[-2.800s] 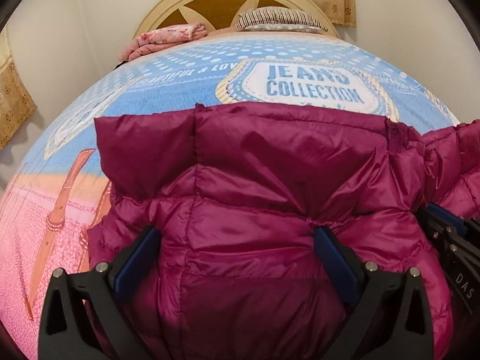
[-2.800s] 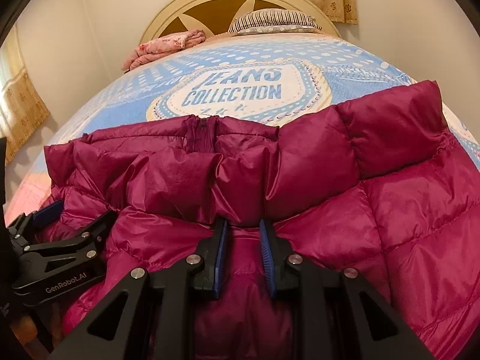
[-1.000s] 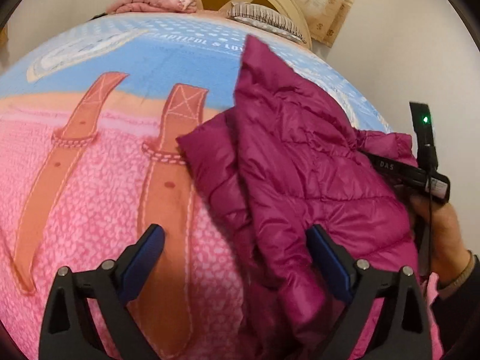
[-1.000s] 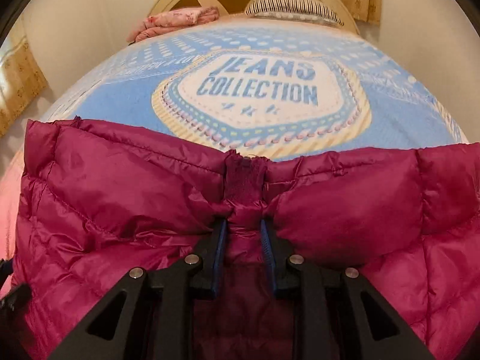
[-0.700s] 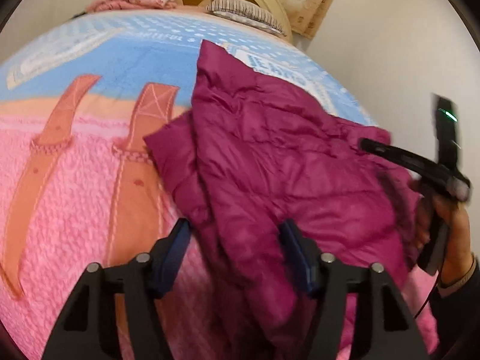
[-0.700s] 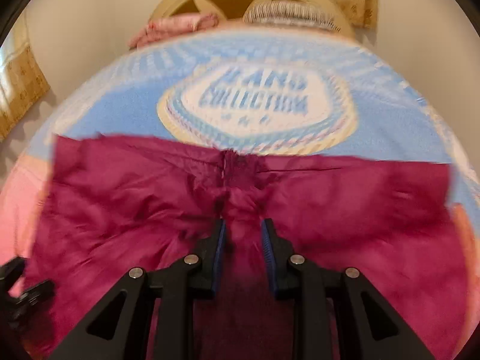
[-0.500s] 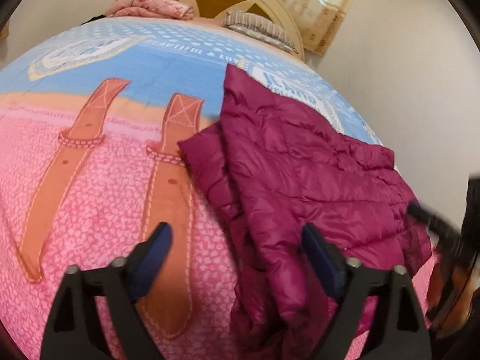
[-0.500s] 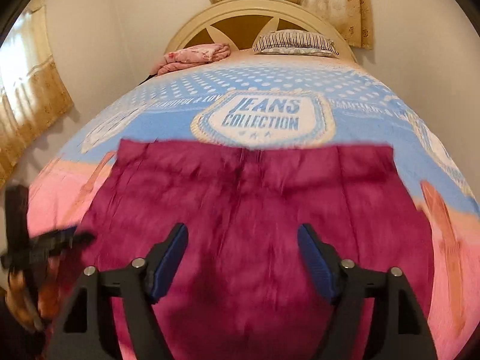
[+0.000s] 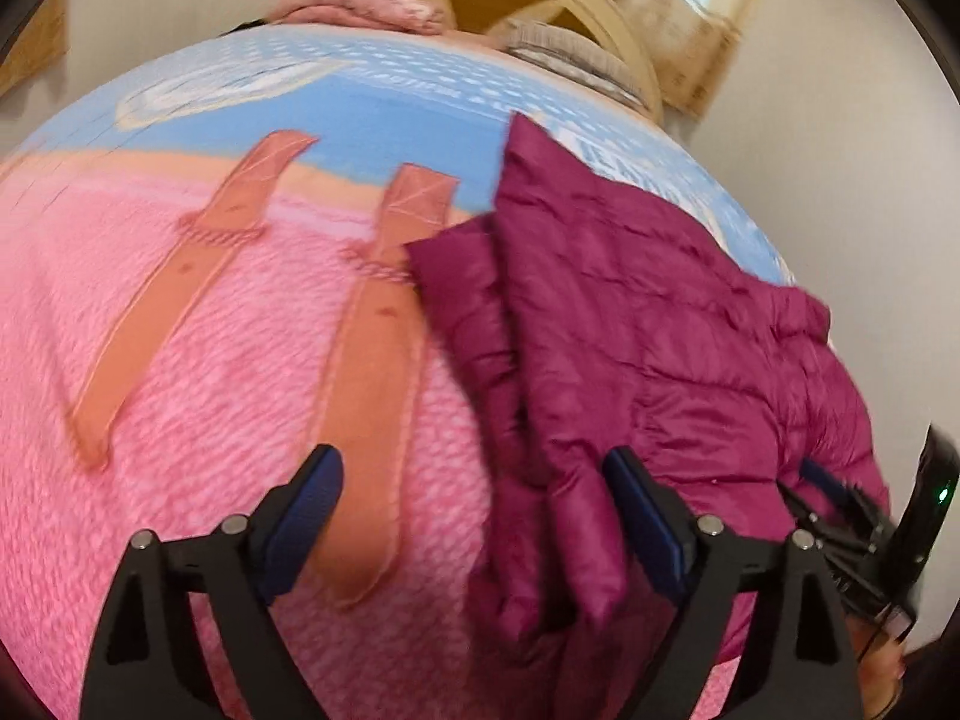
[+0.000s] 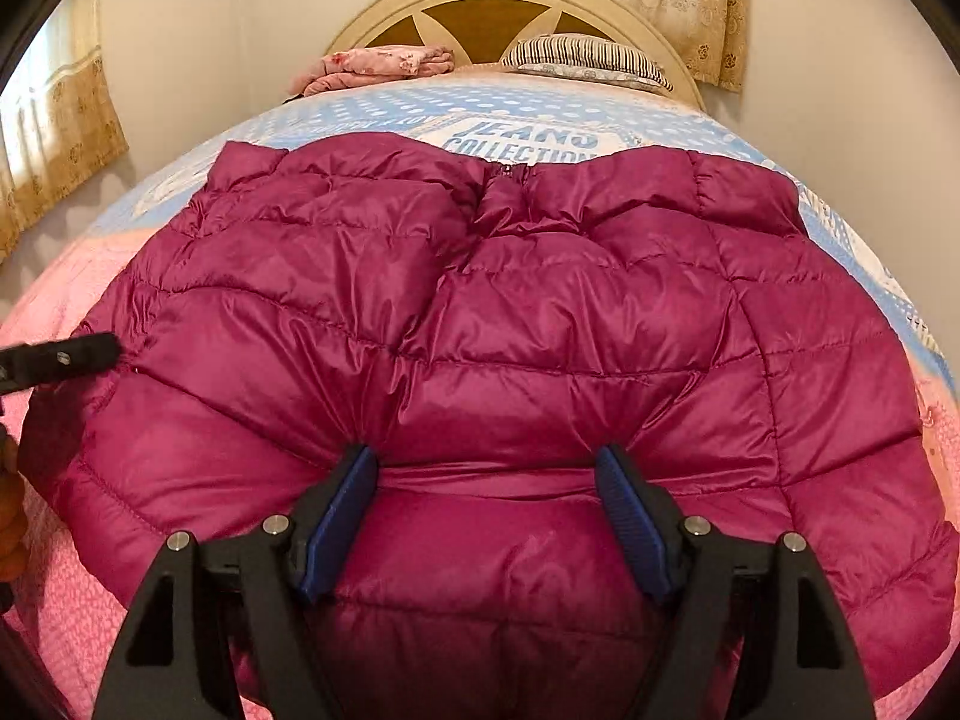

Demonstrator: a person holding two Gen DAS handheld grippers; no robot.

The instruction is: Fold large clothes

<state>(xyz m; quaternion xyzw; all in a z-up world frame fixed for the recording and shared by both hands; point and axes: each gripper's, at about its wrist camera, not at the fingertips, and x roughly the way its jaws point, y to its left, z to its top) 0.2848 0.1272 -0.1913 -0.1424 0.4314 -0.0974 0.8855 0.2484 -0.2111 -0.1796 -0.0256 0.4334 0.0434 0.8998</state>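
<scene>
A magenta quilted down jacket [image 10: 510, 324] lies folded on the bed, collar and zip toward the headboard. In the left wrist view the jacket [image 9: 648, 348] lies to the right, its left edge in layers. My left gripper [image 9: 474, 510] is open at the jacket's left edge, its right finger over the fabric, its left finger over the bedspread. My right gripper [image 10: 486, 504] is open just above the jacket's near part, holding nothing. The right gripper also shows in the left wrist view [image 9: 840, 510], and the left gripper's tip shows in the right wrist view [image 10: 60, 357].
The bedspread [image 9: 180, 360] is pink with orange straps near me and blue with a "JEANS COLLECTION" badge [image 10: 528, 141] farther off. A striped pillow [image 10: 588, 57] and a pink folded cloth [image 10: 384, 66] lie by the headboard [image 10: 510, 6]. Walls and curtains surround the bed.
My right gripper opened, let go of the jacket's collar and drew back; the jacket now lies flat. My left gripper stayed open at the jacket's left edge.
</scene>
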